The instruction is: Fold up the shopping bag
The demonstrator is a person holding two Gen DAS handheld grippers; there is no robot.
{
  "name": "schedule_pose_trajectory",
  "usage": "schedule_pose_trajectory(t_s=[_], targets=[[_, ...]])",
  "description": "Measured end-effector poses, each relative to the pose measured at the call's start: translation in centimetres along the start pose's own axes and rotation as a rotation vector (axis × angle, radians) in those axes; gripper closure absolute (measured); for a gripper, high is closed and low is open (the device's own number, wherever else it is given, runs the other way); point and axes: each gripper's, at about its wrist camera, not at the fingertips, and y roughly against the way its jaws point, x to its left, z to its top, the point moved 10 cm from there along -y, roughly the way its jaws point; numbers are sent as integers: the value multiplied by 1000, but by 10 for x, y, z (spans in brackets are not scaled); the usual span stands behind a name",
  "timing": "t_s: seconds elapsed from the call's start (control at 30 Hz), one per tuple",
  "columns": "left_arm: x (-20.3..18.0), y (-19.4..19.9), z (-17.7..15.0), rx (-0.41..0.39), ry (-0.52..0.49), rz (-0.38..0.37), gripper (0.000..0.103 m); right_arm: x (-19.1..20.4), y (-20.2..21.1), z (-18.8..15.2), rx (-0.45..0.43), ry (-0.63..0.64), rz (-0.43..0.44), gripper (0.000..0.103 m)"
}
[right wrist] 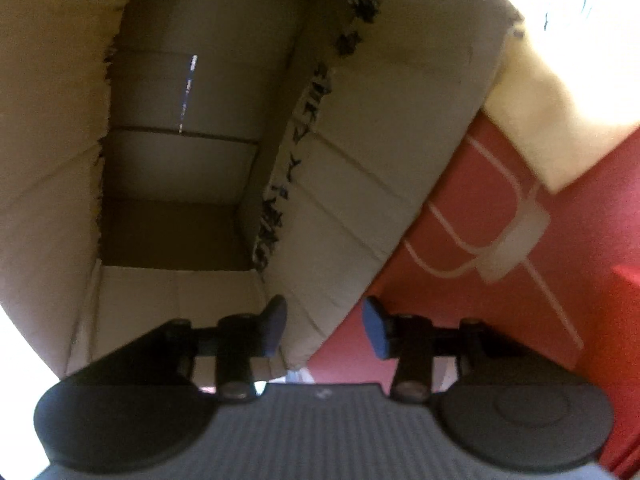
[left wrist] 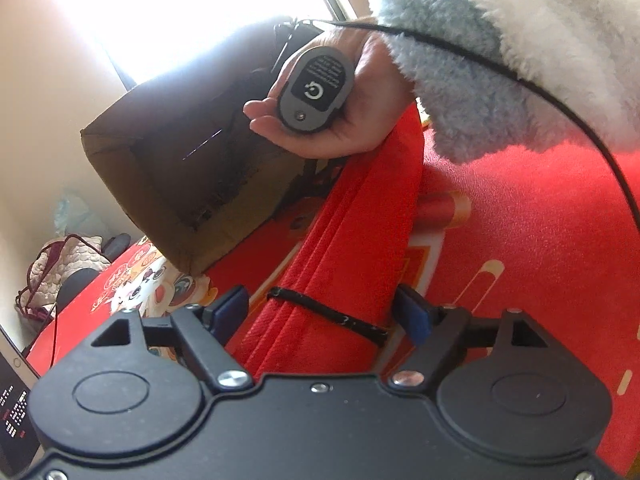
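Observation:
A brown paper shopping bag [left wrist: 168, 168] lies on its side on the red table cloth [left wrist: 520, 240], mouth open toward me. My left gripper [left wrist: 320, 314] is open, its blue pads either side of a folded red bag with a black cord handle [left wrist: 328, 312], not closed on it. In the right wrist view I look into the brown bag's open mouth [right wrist: 180, 160]. My right gripper [right wrist: 324, 326] is open; its jaws straddle the bag's lower wall edge [right wrist: 320, 280], left pad inside, right pad outside. The right gripper's handle [left wrist: 316, 88] shows in a hand by the bag.
A red printed cloth [right wrist: 580, 240] with cream patterns covers the table. A fleece sleeve [left wrist: 500, 48] and a black cable [left wrist: 560, 104] cross the upper right. A quilted pouch [left wrist: 52, 268] and a phone [left wrist: 16, 400] lie at the left edge. A bright window [left wrist: 180, 8] is behind.

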Motion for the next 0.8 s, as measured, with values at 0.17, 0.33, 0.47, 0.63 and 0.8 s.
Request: schedule_pose_trajectory(t_s=[0.17, 0.33, 0.47, 0.63, 0.8], targets=[[-1, 1, 1, 1, 4, -2, 23, 19, 25, -13, -79, 153, -8, 44], [1, 1, 1, 6, 24, -12, 22, 44, 33, -64, -116, 480, -1, 42], [3, 0, 1, 10, 34, -16, 21, 65, 49, -90, -209, 707, 24, 20], [5, -2, 1, 14, 44, -17, 20, 60, 94, -108, -433, 943, 15, 7], [7, -3, 0, 18, 52, -18, 19, 41, 125, -119, -512, 1074, 61, 1]])
